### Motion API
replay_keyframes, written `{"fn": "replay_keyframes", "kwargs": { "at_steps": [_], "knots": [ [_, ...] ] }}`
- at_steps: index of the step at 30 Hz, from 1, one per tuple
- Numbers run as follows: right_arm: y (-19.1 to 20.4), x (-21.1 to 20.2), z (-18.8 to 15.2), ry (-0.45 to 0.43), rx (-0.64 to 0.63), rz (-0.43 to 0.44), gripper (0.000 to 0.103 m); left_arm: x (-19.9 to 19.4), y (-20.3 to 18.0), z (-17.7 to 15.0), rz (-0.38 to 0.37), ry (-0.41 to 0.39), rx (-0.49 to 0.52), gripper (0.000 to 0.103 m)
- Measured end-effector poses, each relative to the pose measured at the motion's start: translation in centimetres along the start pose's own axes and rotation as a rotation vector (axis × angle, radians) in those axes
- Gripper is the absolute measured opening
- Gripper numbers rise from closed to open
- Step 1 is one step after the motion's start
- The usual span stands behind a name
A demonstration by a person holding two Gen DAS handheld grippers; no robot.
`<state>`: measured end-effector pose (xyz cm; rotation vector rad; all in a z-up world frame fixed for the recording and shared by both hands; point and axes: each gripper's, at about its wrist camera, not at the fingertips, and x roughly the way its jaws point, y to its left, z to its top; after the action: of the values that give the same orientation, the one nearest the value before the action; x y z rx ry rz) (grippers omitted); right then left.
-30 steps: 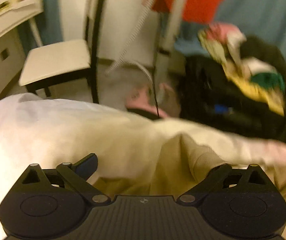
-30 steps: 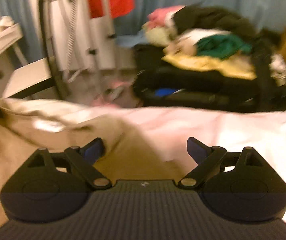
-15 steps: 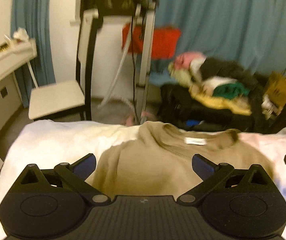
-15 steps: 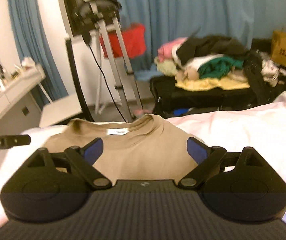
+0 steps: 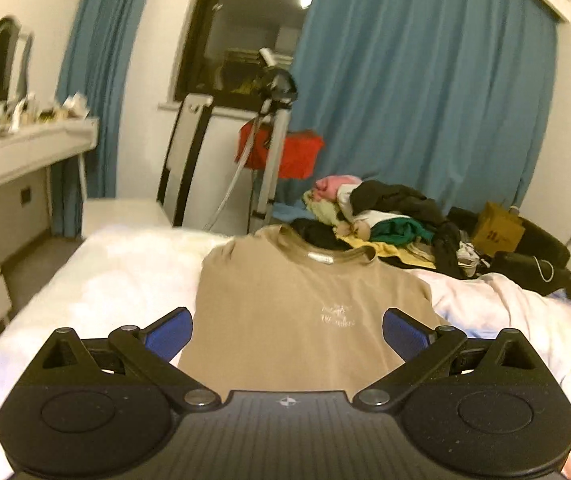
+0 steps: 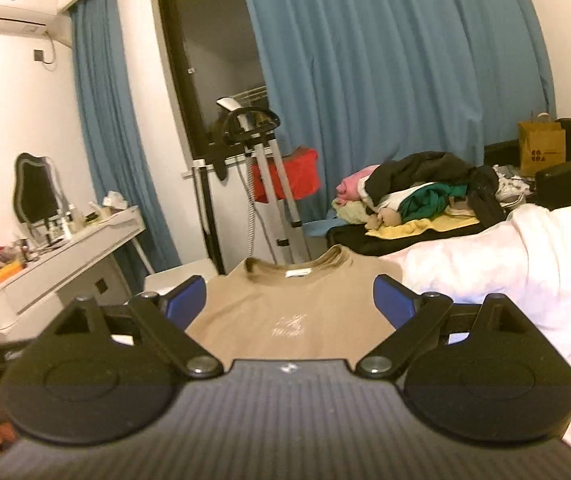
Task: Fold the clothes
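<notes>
A tan t-shirt (image 5: 297, 304) with a small white chest print lies on the white bed (image 5: 117, 268), collar at the far end, sides folded in to a narrow rectangle. It also shows in the right wrist view (image 6: 289, 312). My left gripper (image 5: 287, 330) is open and empty, held above the shirt's near part. My right gripper (image 6: 289, 300) is open and empty too, above the shirt's near end. The shirt's lower hem is hidden behind the gripper bodies.
A pile of mixed clothes (image 5: 381, 216) lies on a dark bench beyond the bed. A garment steamer stand (image 6: 261, 184) and a white chair (image 5: 121, 212) stand past the bed's far edge. A white dresser (image 6: 57, 248) is at left. Rumpled bedding (image 6: 525, 264) lies at right.
Both grippers let go of the shirt, lifted and pulled back from it. The shirt went from bunched and close to lying flat on the bed in full view.
</notes>
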<state>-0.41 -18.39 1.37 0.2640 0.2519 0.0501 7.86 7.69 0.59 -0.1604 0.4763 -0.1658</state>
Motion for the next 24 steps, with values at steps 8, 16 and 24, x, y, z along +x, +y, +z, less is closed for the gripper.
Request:
{"fn": "replay_keyframes", "kwargs": {
  "at_steps": [8,16,24],
  "knots": [
    [-1.5,0.4,-3.4,-0.015,0.062,-0.017,0.092,5.3,6.0,-0.4,0.029,0.092,-0.221,0.094],
    [-2.4,5.4,-7.3,0.048,0.06,-0.015,0.092,14.8,11.3,0.1,0.084,0.119,-0.369,0.092],
    [-4.2,11.7,-9.5,0.117,0.032,-0.022,0.092,23.2,10.7,1.4,0.13,0.105,-0.271,0.089]
  ]
}}
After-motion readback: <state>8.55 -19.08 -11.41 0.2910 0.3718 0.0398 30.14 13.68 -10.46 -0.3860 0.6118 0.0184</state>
